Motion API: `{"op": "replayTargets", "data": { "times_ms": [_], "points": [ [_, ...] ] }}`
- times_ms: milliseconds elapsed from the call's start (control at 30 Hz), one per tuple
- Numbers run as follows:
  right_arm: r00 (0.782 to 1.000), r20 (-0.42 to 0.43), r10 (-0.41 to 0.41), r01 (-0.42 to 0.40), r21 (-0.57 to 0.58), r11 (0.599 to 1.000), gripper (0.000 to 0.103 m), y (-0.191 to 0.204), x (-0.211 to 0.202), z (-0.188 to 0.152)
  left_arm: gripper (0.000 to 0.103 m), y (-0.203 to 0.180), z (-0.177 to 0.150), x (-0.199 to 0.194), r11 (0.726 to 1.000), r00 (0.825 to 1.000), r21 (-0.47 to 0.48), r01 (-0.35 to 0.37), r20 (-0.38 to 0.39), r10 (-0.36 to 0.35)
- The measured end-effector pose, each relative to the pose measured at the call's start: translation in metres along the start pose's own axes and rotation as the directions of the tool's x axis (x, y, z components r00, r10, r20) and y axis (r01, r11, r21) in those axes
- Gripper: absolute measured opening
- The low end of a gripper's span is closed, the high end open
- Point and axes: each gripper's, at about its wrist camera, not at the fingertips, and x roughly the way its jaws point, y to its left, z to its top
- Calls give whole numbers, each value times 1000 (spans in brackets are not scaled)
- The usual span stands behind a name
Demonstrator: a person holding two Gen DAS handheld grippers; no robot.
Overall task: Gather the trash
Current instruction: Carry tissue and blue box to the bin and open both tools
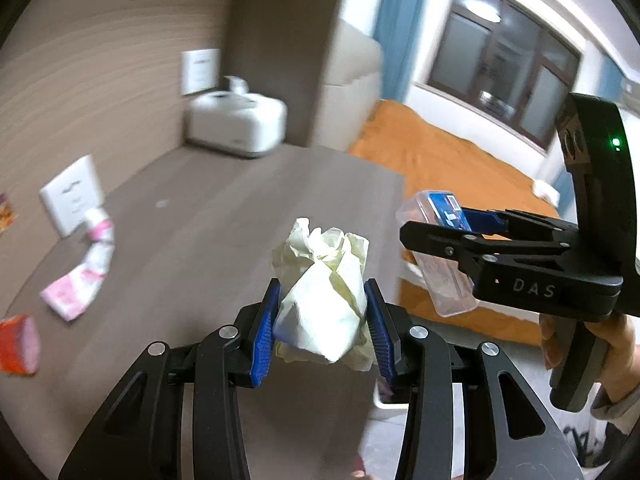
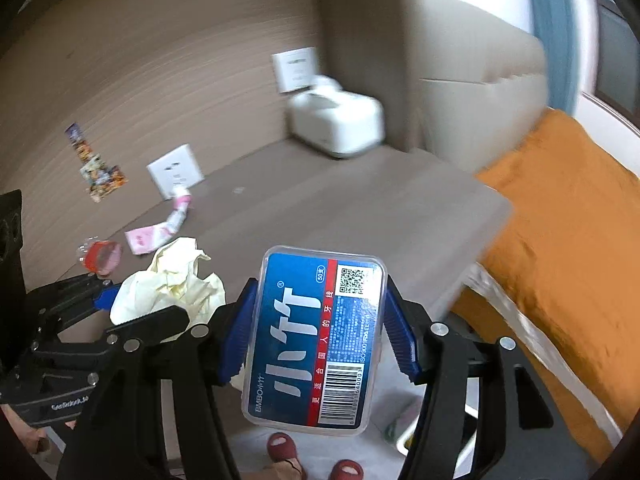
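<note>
A crumpled ball of pale yellow paper (image 1: 320,256) sits between the blue pads of my left gripper (image 1: 322,286), which is shut on it above the brown table (image 1: 224,216). My right gripper (image 2: 320,284) is shut on a clear plastic box with a blue label (image 2: 316,340), held by its long sides and tilted. In the left wrist view that right gripper (image 1: 440,236) hangs at the right with the box (image 1: 452,292) past the table's edge. The right wrist view shows the left gripper (image 2: 160,300) and its paper (image 2: 176,276) at the lower left.
On the table lie a pink squeezed tube (image 1: 80,276) and a red wrapper (image 1: 18,344) at the left. A white appliance (image 1: 238,122) stands at the back by the wall. An orange bed cover (image 1: 440,160) is to the right. A person's red slippers (image 2: 280,446) show on the floor below.
</note>
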Motion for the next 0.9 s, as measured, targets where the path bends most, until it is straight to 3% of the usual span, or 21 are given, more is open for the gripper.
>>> {"op": "replayTargets", "data": {
  "times_ms": [333, 567, 900],
  "points": [
    [989, -5, -148, 147, 164, 976, 60, -99, -60, -55, 41, -112, -2, 43, 975, 986, 151, 162, -61, -155],
    [976, -9, -216, 211, 261, 942, 60, -147, -91, -89, 41, -184, -16, 74, 932, 960, 240, 272, -134, -245],
    [957, -45, -287, 283, 365, 887, 60, -195, -112, -130, 41, -244, -38, 117, 871, 918, 313, 380, -243, -313]
  ]
}}
